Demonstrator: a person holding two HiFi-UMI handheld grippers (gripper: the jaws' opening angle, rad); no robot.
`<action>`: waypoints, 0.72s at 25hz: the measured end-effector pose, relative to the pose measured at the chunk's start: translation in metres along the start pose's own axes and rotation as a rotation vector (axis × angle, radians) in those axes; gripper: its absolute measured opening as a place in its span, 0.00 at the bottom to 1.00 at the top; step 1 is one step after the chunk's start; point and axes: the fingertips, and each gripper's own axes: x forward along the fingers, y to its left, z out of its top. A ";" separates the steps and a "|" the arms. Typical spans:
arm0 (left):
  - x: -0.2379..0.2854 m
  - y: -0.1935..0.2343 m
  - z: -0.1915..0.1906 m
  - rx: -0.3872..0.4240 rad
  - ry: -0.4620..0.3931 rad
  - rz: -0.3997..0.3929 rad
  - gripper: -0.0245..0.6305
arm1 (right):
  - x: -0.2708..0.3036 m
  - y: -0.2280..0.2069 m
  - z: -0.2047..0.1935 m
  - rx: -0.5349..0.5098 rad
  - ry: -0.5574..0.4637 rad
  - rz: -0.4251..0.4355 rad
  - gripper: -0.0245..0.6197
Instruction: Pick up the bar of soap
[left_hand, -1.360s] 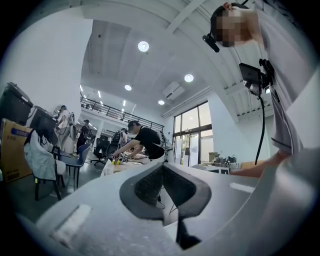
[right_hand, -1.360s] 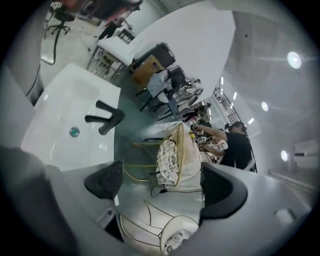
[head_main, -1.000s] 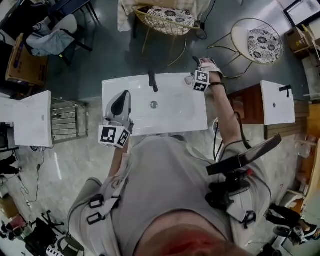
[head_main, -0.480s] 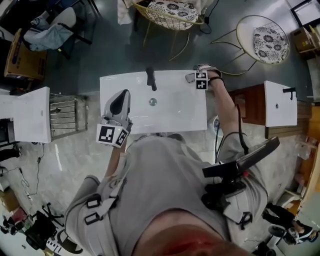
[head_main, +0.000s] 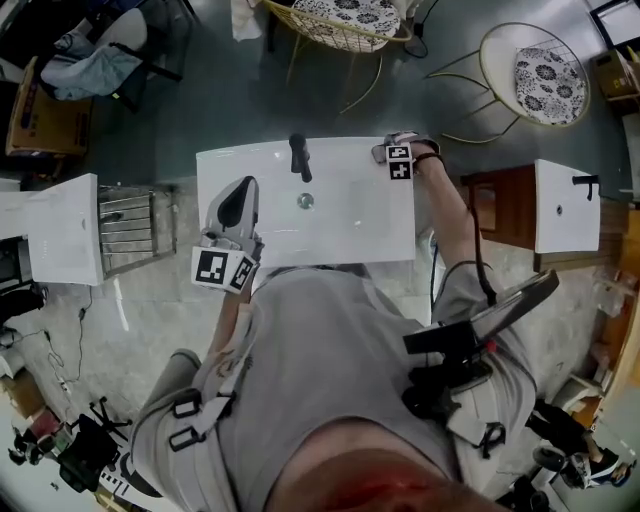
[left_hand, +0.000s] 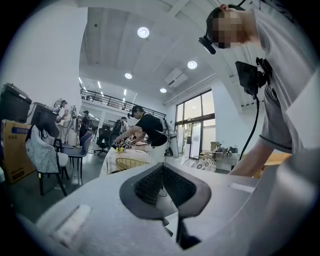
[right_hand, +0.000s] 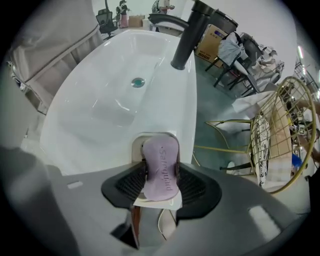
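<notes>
Our right gripper clamps the likely slick, rigid bar of soap across its long sides; our left gripper hangs closed, empty.

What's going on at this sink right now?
A person is working two handheld grippers at a white sink. The right gripper has its fingers closed on the purple bar of soap, which is over its dish at the sink's back corner. I can't tell whether it has lifted clear. The left gripper is shut and empty, over the sink's front left.
</notes>
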 end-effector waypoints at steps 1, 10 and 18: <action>0.003 0.000 -0.001 0.000 0.004 -0.003 0.03 | 0.001 -0.001 0.003 0.016 -0.014 -0.004 0.34; 0.040 -0.020 -0.009 -0.002 0.024 -0.079 0.03 | -0.001 -0.009 0.014 0.149 -0.057 0.062 0.32; 0.034 -0.016 -0.016 -0.015 0.038 -0.062 0.03 | -0.010 -0.004 0.018 0.205 -0.085 0.144 0.32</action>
